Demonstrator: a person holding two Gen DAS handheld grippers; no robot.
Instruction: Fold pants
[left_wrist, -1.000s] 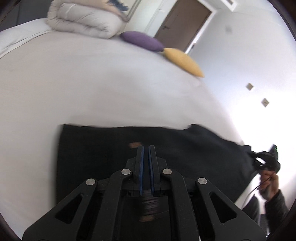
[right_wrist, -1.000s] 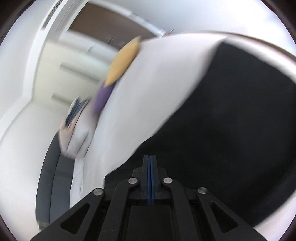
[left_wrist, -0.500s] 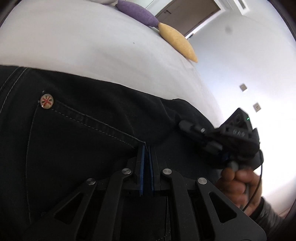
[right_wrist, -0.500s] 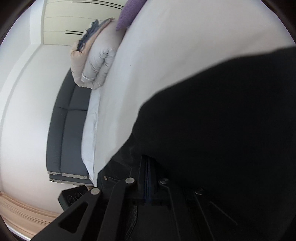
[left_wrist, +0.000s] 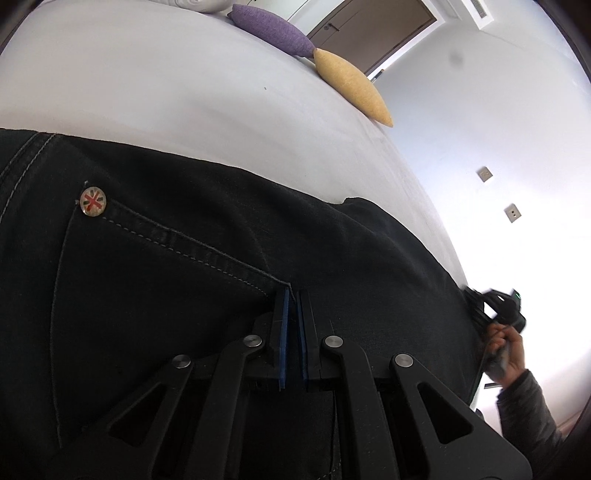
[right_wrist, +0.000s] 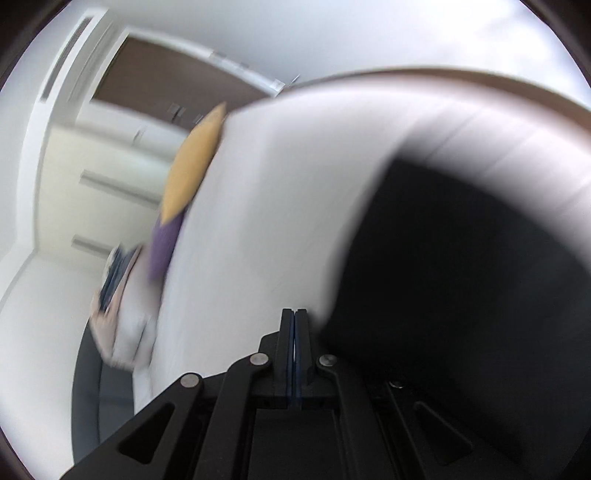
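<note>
Two tongs work at the black pants (left_wrist: 221, 280) lying on the bed (left_wrist: 184, 92): left tongs (left_wrist: 291, 295) slightly parted at the pocket corner, gripping nothing clearly, right tongs (right_wrist: 294, 314) closed and empty; soft, heavy denim is probably best pinched at seams.

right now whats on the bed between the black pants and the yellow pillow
Only bare white sheet lies between the black pants and the yellow pillow, shown in the left wrist view.

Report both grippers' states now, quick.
Left gripper: nearly closed, a narrow gap between the pads, over the black pants; a grip on the cloth cannot be told.
Right gripper: shut, holding nothing visible; view blurred.
</note>
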